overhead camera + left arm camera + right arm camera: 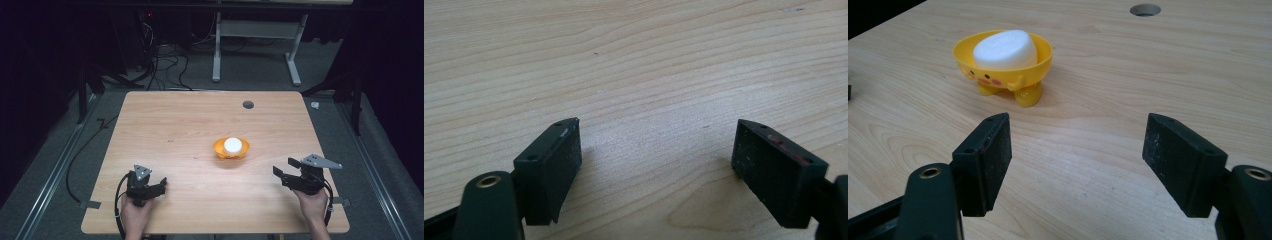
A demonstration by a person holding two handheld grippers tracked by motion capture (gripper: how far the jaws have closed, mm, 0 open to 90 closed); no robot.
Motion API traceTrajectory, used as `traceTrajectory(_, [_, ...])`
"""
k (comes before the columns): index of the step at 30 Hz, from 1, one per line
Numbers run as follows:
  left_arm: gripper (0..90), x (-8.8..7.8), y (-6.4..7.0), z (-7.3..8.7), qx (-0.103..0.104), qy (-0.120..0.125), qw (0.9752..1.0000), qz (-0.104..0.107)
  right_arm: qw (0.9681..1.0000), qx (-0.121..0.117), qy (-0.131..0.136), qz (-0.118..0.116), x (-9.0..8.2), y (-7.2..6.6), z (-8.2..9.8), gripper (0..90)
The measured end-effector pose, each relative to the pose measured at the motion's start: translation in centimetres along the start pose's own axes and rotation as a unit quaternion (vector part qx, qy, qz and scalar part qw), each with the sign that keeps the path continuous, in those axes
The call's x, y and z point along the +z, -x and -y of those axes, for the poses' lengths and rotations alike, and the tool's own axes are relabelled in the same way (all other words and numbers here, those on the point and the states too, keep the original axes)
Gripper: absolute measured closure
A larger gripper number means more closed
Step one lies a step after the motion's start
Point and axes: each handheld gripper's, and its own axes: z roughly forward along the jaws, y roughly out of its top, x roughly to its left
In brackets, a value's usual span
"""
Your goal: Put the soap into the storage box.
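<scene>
Wood-grain tabletop (190, 130) spreads pale and bare across the high view, with dark floor and cables beyond its far edge. At the near left corner, a hand (135, 212) holds the left gripper (159, 186) low over the wood, well apart from everything else on the table. In the left gripper view its two black jaws stand wide apart, nothing between them but bare grain, and the gripper (656, 150) casts a soft shadow on the boards just beneath.

Right of centre sits the yellow dish (217, 148), a small bowl on stubby feet, upright on the table. A white oval soap (232, 145) lies inside it, resting within the rim. In the right gripper view the dish (1020, 75) shows a little painted face with pink cheeks on its side, and the soap (1005, 49) lies tilted slightly against the bowl's wall. Far beyond the dish, a round hole (248, 104) is cut through the tabletop.

At the near right, the other hand (312, 205) holds the right gripper (286, 172), pointed leftward at the dish but clearly apart from it. Its jaws are spread wide and empty in the right gripper view, the gripper (1075, 150) hovering near the wood with the dish farther off and to the left of the gap.
</scene>
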Motion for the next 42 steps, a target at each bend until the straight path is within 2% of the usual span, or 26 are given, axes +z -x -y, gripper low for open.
traceTrajectory(26, [20.5,0.0,0.0,0.0,0.0,0.0,1.0,0.0,0.9996,0.011,-0.02,-0.014,1.1,-0.7,2.2,28.4])
traceTrajectory(42, [20.6,0.0,0.0,0.0,0.0,0.0,1.0,0.0,0.9991,0.007,-0.038,-0.015,2.2,-1.2,3.3,28.4])
